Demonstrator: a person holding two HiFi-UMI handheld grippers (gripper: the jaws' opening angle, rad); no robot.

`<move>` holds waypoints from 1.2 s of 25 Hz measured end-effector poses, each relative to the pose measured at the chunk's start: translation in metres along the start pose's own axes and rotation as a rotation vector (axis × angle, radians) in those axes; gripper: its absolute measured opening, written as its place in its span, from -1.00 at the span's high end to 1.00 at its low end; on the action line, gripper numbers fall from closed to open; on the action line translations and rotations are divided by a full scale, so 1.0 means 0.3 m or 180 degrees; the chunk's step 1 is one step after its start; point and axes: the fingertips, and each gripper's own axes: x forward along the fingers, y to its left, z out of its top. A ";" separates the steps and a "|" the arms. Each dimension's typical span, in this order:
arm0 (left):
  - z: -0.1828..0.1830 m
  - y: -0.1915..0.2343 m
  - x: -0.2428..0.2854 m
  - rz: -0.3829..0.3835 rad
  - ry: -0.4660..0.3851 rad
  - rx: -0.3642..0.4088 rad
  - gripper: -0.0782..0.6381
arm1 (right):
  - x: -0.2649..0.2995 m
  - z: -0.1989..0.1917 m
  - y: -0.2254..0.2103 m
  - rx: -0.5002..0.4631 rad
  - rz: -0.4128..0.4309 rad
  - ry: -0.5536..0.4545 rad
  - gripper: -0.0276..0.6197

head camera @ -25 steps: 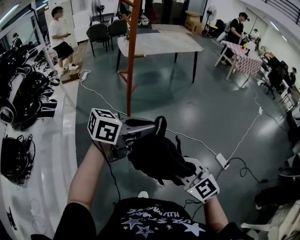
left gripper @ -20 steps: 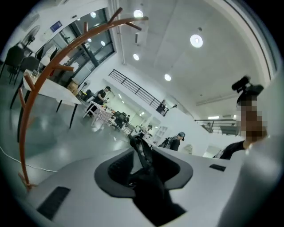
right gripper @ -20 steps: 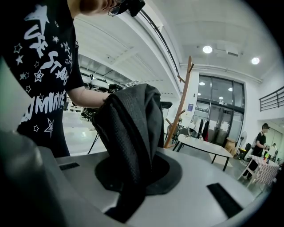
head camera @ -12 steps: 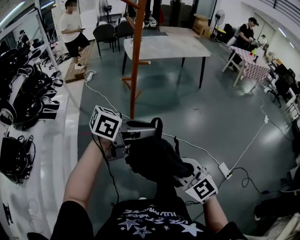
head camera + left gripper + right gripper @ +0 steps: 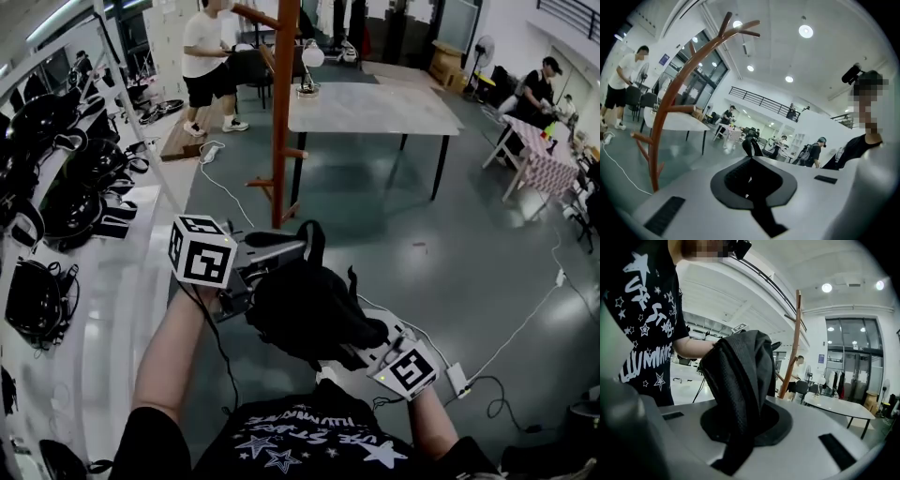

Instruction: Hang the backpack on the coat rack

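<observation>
The soft, floppy, likely light backpack (image 5: 305,307) hung between both tongs, coat rack (image 5: 284,122) at 12 o'clock. Left tongs (image 5: 751,161) had just closed on its top loop (image 5: 746,144), the part to hook; right tongs (image 5: 740,425) pinched its mesh.

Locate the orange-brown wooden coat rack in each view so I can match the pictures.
Head view: the orange-brown wooden coat rack stands top centre, beyond the black backpack.
Left gripper view: left side, trunk curving upward.
Right gripper view: right of centre, past the backpack.
Shared landmark: the grey-topped table beside it, in all three.
</observation>
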 end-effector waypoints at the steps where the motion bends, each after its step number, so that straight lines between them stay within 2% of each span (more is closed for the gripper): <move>1: 0.034 0.023 0.013 0.0112 -0.0015 0.0104 0.73 | 0.014 0.009 -0.044 -0.0010 0.0028 -0.0025 0.74; 5: 0.145 0.116 0.057 0.0693 0.0144 0.0661 0.73 | 0.077 0.039 -0.197 -0.0087 0.0131 -0.0101 0.74; 8: 0.214 0.174 0.098 0.1028 0.0222 0.0858 0.73 | 0.105 0.056 -0.313 -0.0136 0.0232 -0.0162 0.74; 18: 0.336 0.389 0.146 0.1745 0.0035 0.0508 0.73 | 0.226 0.060 -0.566 -0.0191 0.0633 -0.0270 0.74; 24: 0.336 0.451 0.143 0.2077 0.0003 0.0348 0.73 | 0.276 0.031 -0.631 -0.0198 0.0905 -0.0341 0.74; 28: 0.333 0.475 0.148 0.2304 0.0027 0.0284 0.73 | 0.297 0.013 -0.658 0.0009 0.1016 -0.0341 0.74; 30: 0.332 0.490 0.145 0.2428 0.0044 0.0272 0.73 | 0.318 -0.001 -0.676 -0.0027 0.1088 -0.0392 0.74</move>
